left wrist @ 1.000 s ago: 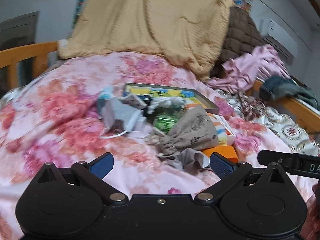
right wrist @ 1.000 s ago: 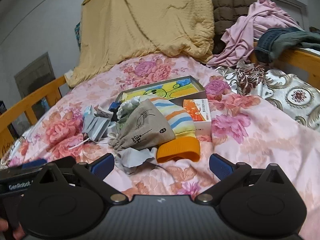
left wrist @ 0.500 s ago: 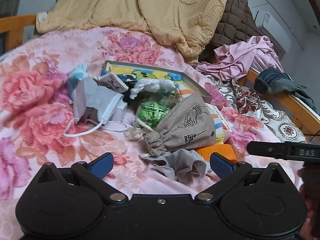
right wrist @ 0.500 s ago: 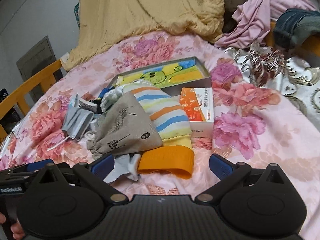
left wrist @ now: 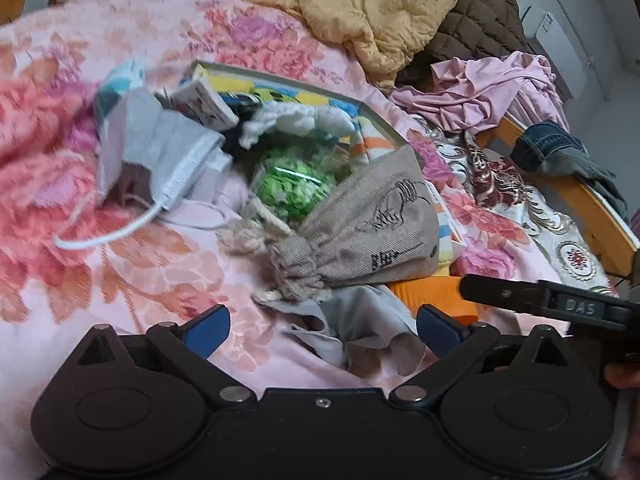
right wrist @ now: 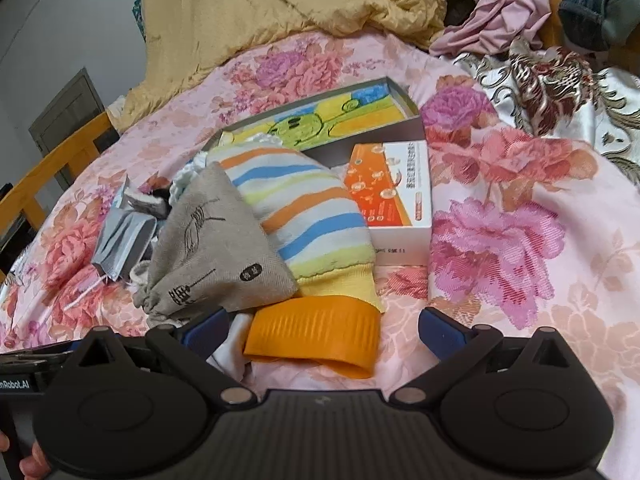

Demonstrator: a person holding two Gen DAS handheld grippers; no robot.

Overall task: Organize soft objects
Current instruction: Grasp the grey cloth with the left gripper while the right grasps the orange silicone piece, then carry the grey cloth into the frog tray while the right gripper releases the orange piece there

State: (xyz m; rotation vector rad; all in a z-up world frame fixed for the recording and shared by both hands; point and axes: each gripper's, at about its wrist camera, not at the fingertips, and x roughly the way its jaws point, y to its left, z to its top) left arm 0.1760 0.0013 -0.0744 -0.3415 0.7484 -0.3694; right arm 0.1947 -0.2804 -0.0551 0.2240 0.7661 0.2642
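Note:
A pile of soft things lies on the floral bedspread [left wrist: 100, 240]. A beige drawstring pouch [left wrist: 372, 228] [right wrist: 212, 248] rests on a striped knit sock [right wrist: 304, 216] with a yellow cuff. A grey face mask [left wrist: 156, 152] [right wrist: 120, 244], a green mesh ball [left wrist: 292, 188], white knit piece [left wrist: 296, 120] and grey cloth [left wrist: 356, 324] lie around it. An orange ribbed band [right wrist: 316, 332] sits between my right gripper's [right wrist: 324, 328] open fingers. My left gripper [left wrist: 324, 328] is open just above the grey cloth.
A shallow box with a colourful cartoon picture [right wrist: 320, 120] lies behind the pile, an orange-and-white carton [right wrist: 392, 192] beside it. A tan blanket [right wrist: 280, 0], pink garment [left wrist: 488, 84] and jeans [left wrist: 560, 152] are heaped at the back. Wooden bed rails [right wrist: 52, 164] flank both sides.
Both grippers have moved forward toward the pile, which now looks larger and nearer. The right gripper's fingers now straddle the orange band; both stay open.

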